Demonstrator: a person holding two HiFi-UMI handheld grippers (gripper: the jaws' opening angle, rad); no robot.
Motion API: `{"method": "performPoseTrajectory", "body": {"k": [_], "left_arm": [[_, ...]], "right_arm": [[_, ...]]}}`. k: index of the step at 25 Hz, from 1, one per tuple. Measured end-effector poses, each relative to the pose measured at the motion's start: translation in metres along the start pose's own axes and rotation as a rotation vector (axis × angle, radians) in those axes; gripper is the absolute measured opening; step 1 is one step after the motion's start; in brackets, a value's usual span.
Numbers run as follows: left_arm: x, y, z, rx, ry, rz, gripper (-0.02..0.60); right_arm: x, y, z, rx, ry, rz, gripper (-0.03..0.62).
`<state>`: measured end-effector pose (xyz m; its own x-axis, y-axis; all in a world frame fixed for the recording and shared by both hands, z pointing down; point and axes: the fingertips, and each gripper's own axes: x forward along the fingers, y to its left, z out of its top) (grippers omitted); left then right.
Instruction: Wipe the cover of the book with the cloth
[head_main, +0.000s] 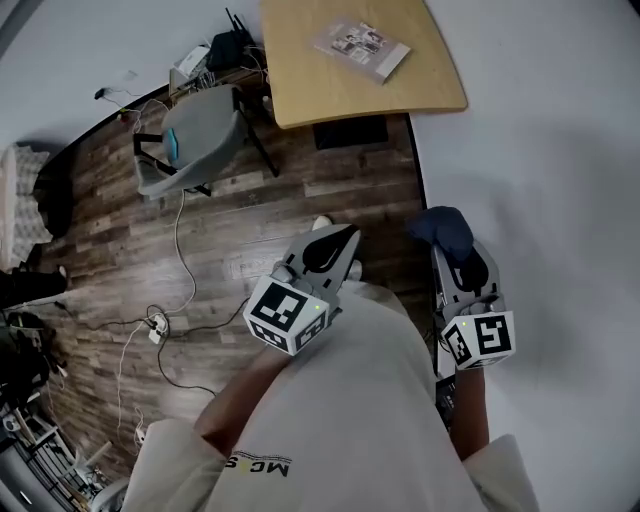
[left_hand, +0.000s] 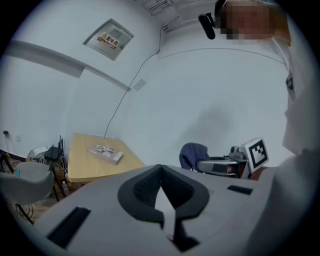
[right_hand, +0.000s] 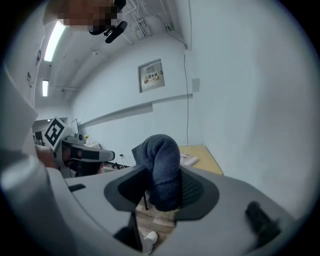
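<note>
Evidently unwiped, the book (head_main: 361, 48) is left on the bench (head_main: 430, 85), well apart from the cloth (right_hand: 161, 160) pinched in the right gripper (right_hand: 163, 186); left gripper (left_hand: 160, 186) fingers are closed empty.

Your book (head_main: 360, 48) sits too small in the head view for its cover print to be read, and the top edge cuts off the table (head_main: 300, 95) under it. Of the cloth (head_main: 443, 228) you see only the upper bunch there; the rest is sunk between the jaws of your right gripper (head_main: 456, 250). In the right gripper view the cloth blocks the table's left part. The wall sign (right_hand: 150, 76) is too small to read
</note>
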<state>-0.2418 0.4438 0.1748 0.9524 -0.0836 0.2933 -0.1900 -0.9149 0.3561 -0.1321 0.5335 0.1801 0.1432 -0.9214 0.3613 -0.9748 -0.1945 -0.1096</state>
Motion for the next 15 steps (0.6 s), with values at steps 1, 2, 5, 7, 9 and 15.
{"method": "performPoseTrajectory", "body": {"k": [1,2,5,7,9,15], "left_arm": [[-0.001,-0.004,-0.002,-0.005,0.000,-0.003,0.009],[-0.001,-0.008,-0.005,-0.007,0.002,-0.009,0.009],[0.006,-0.021,-0.007,0.004,0.018,-0.035,0.009],[0.013,-0.026,-0.004,0.022,0.020,-0.046,0.009],[0.019,-0.030,0.000,0.041,0.013,-0.049,0.009],[0.033,-0.029,0.008,0.055,0.013,-0.045,0.009]], "right_arm": [[-0.004,0.001,-0.003,-0.002,0.003,0.000,0.172],[-0.008,0.001,-0.005,0.000,0.006,-0.005,0.170],[-0.019,-0.008,-0.007,0.014,0.012,-0.034,0.170],[-0.023,-0.014,-0.006,0.016,0.001,-0.039,0.170],[-0.025,-0.017,-0.007,0.004,-0.004,-0.035,0.170],[-0.013,-0.024,0.000,0.088,-0.037,0.002,0.172]]}}
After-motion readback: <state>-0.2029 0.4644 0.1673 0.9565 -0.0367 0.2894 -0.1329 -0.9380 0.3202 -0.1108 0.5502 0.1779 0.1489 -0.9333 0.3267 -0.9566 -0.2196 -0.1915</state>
